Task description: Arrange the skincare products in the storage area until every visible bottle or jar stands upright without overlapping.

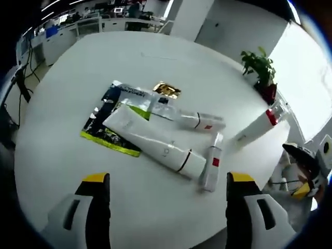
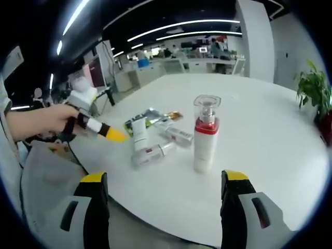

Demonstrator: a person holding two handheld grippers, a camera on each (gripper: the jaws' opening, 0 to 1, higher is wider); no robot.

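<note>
On the white table point(image 1: 62, 155): you have one pump bottle point(image 2: 205, 136) standing upright, apart from the pile; the rest lie flat near the middle.
Pile: a large white tube point(image 1: 155, 143) lies across a dark and green packet point(image 1: 106, 127), a small bottle with a red label point(image 1: 212, 165) touches the tube's cap end, and a clear bottle point(image 1: 189, 119) lies just behind them. A gold packet point(image 1: 166, 90) sits beyond.
Left tongs point(image 1: 168, 181): jaws spread wide with nothing between them, hovering over the near edge of the pile.
Right tongs point(image 2: 163, 179): likewise released and empty, with the upright bottle ahead between the jaw tips but not touched.
Your left hand point(image 2: 39, 122): seen in the right gripper view, reaching in from the side.
Risk, rolling: the lying bottles look round, so I'd expect a one-sided nudge to send them rolling toward the table edge.
Risk, tube: if you lift the big tube by its flat tail it may sag; whether it can stand on its cap is a guess.
Risk, chain upset: the small bottle touches the tube, so dragging either could shift the other.
Risk, standing bottle: it looks tall and narrow; a careless sweep of the right jaws could tip it.
Risk, packet: the glossy packet under the tube may slide and carry it along.
Plant point(image 1: 262, 72): well apart, no concern.
</note>
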